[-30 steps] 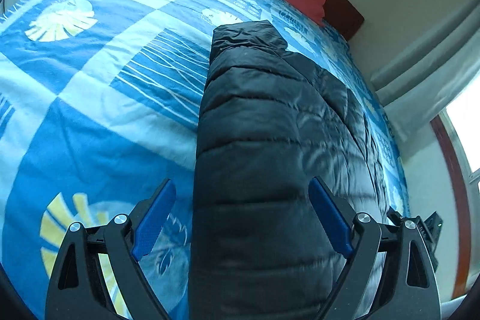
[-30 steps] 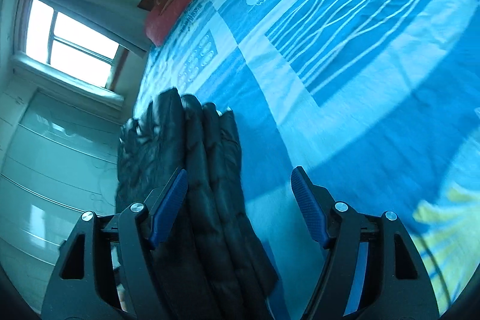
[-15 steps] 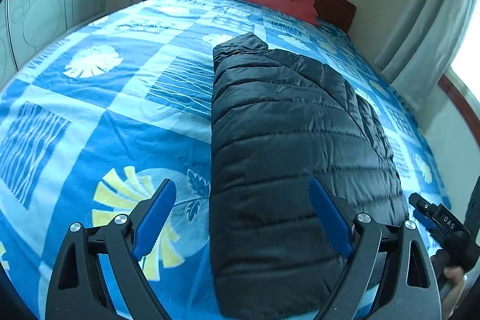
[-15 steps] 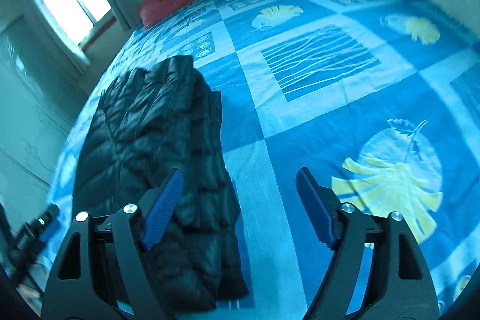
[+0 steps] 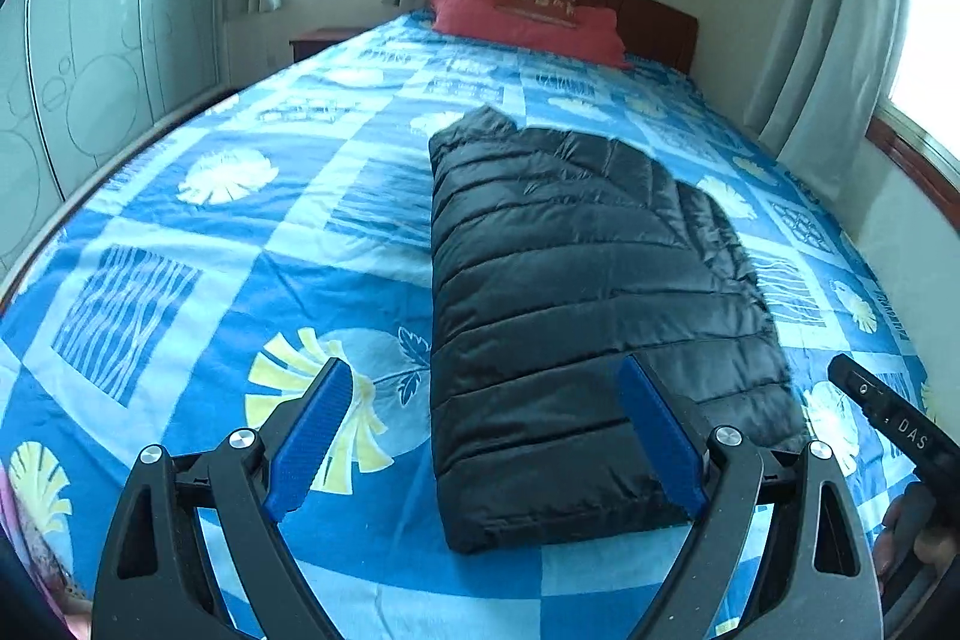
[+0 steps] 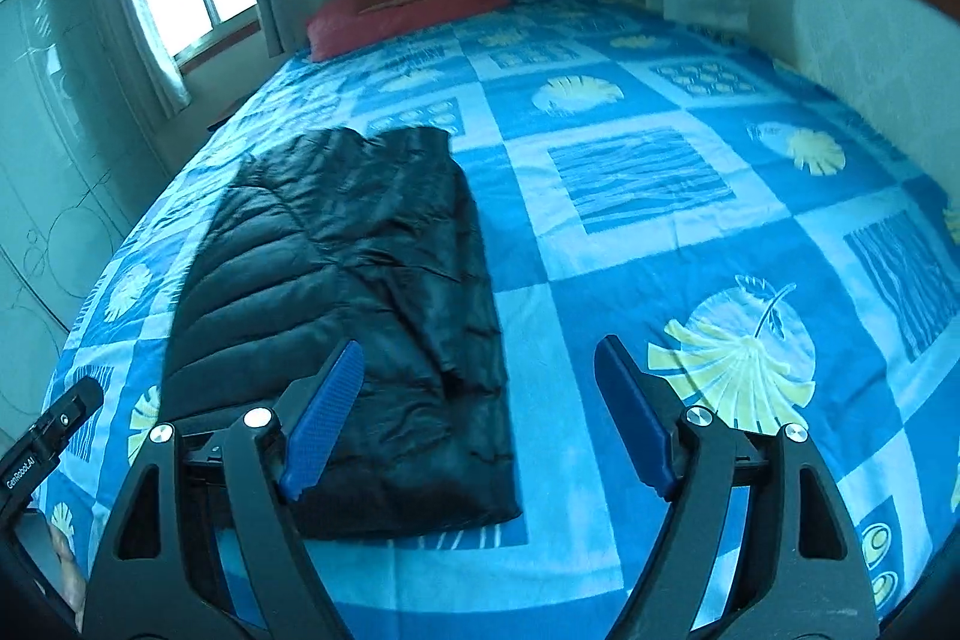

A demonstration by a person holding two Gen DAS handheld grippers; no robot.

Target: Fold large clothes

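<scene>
A black quilted puffer jacket (image 5: 576, 292) lies folded lengthwise into a long strip on the blue patterned bedspread (image 5: 240, 232). It also shows in the right wrist view (image 6: 336, 304), left of centre. My left gripper (image 5: 486, 436) is open and empty, held above the jacket's near end and clear of it. My right gripper (image 6: 474, 412) is open and empty, above the near right edge of the jacket, not touching it.
A red pillow (image 5: 528, 19) and a brown headboard (image 5: 654, 22) are at the far end of the bed. Curtains (image 5: 822, 40) and windows line the walls. A wardrobe (image 5: 78, 58) stands beside the bed. The other handle (image 5: 900, 430) shows at lower right.
Both grippers have pulled back and risen away from the jacket, so the whole bed and room now show. The jacket lies still, folded. Both grippers stayed open.
</scene>
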